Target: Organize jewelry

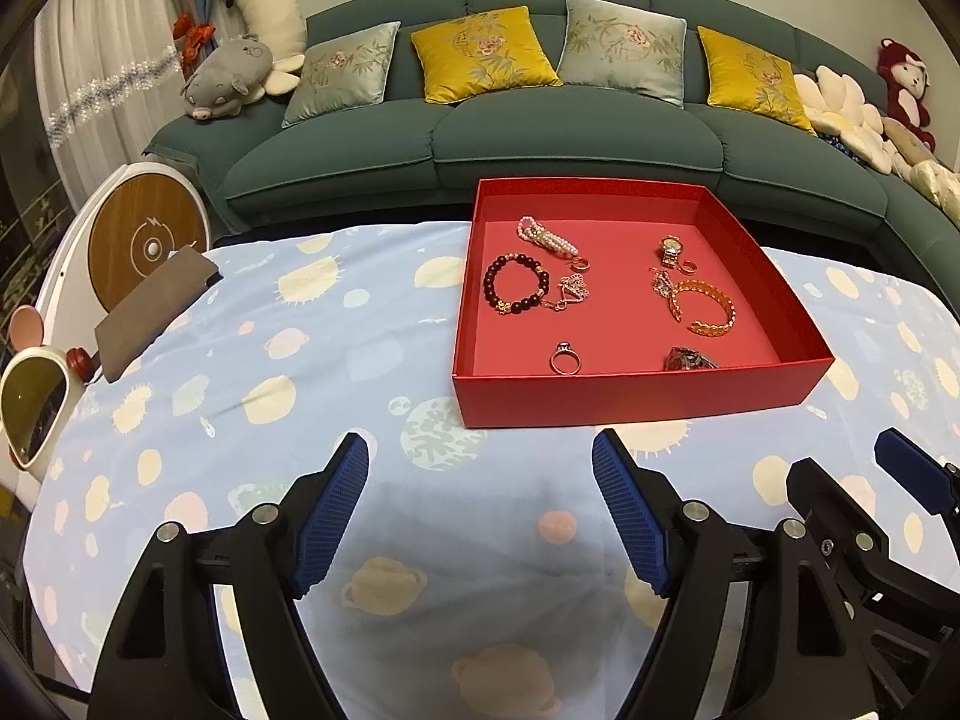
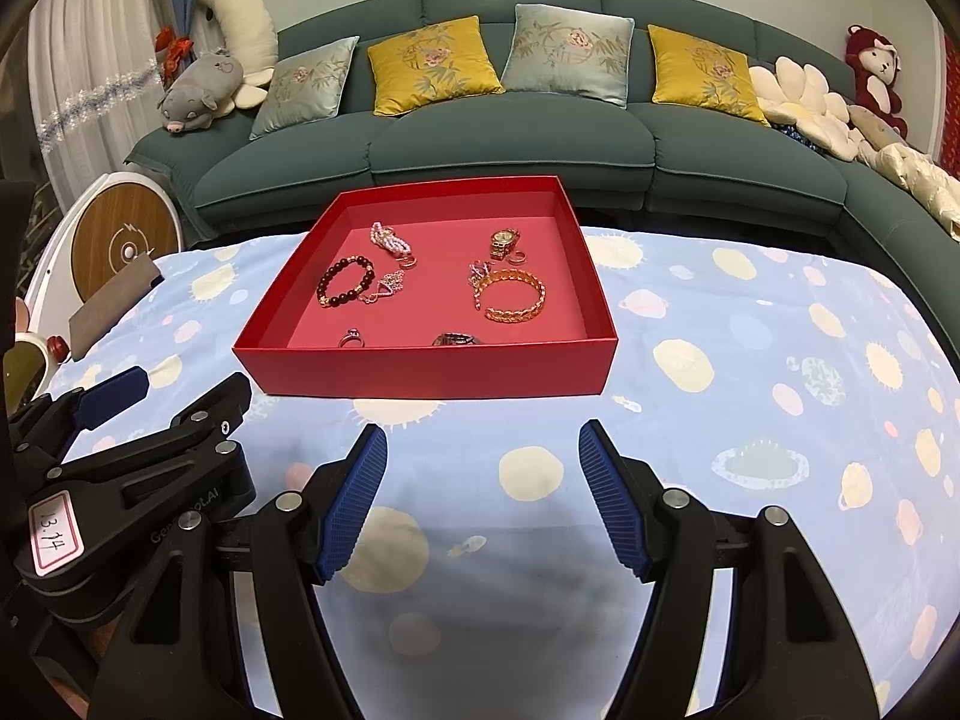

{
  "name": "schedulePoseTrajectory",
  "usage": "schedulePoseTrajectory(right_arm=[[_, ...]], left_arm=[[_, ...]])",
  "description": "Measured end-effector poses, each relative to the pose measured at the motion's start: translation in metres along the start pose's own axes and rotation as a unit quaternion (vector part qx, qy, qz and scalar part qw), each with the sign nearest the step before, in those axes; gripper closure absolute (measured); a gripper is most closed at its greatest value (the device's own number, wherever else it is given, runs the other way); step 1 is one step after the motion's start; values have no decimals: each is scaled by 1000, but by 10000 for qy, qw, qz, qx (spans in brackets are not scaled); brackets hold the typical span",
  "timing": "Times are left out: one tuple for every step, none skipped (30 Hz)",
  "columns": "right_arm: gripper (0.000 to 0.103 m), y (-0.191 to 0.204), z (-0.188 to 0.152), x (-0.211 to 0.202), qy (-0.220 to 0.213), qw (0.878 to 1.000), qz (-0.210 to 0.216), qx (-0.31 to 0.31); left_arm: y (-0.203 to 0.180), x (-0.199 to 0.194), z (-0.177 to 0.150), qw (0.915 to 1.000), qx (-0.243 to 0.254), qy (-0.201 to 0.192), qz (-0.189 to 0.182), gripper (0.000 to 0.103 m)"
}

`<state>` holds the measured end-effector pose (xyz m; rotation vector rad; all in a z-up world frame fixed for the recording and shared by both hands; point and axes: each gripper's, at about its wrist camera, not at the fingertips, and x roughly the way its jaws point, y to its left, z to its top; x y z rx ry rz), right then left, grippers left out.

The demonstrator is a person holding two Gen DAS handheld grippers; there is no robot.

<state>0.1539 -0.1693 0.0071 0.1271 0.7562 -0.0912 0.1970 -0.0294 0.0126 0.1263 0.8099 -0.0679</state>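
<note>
The left gripper hangs over the cloth with its jaws spread wide and nothing between them; its blue ribbed pads touch nothing. The right gripper is likewise released, its jaws apart a little less widely, empty, above bare cloth just near of the box. Each gripper shows at the edge of the other's view, side by side and apart.

The box is a shallow red tray with low walls, standing on the blue, planet-printed cloth, just far of both grippers and near a green sofa. All the jewelry lies loose on its floor. In its left half: a pearl bracelet at the far side, a dark bead bracelet nearer, a pink chain piece just right of the beads, and a small ring beside the pearls. In its right half: a gold watch at the far side with a small gold ring next to it, a gold open bangle nearer, and a small ornament touching the bangle's left end. Close to the near wall lie a silver ring and a dark piece partly hidden by that wall.
</note>
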Motion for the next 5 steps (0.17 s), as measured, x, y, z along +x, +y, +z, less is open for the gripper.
schedulePoseTrajectory(right_arm=[[39,0,0,0,-4,10000,1,6],[39,0,0,0,-9,10000,-8,5],[39,0,0,0,-12,10000,-25,0],[38,1,0,0,-13,10000,-39,0],[37,1,-1,0,-15,10000,-50,1]], left_arm=[[1,0,0,10000,-52,1,-14,29],[2,1,-1,10000,-80,6,-24,29],[2,1,0,10000,-90,15,-36,29],[2,1,0,9999,-89,22,-44,29],[2,2,0,9999,-90,28,-43,29]])
